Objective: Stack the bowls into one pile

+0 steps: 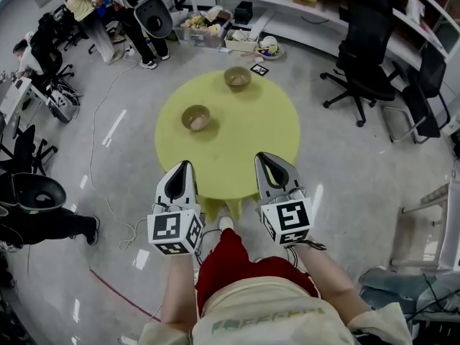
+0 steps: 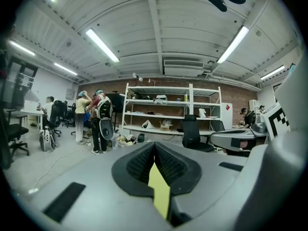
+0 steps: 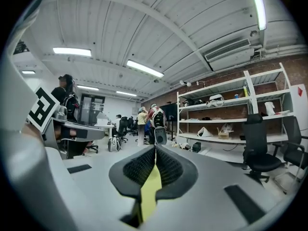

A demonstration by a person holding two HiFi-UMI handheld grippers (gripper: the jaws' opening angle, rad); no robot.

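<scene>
While the person holds both grippers above the near edge of the round yellow-green table, the two bowls sit on it well apart from each other, not stacked. The nearer brown round bowl stands upright towards the table's left edge, its open side up. The farther brown round bowl stands upright close to the far edge, a little right of the first.

The left gripper, grey with black ribbed pads and a square-marker cube at its back, points towards the nearer bowl but is well short of it. In the left gripper view its jaws are pressed together with nothing caught between them; only a sliver of yellow table shows under the seam.

The right gripper hangs beside it over the near right part of the table, clear of both bowls. In the right gripper view its jaws likewise meet, holding nothing.

Beyond the table are a black office chair and white shelving.
</scene>
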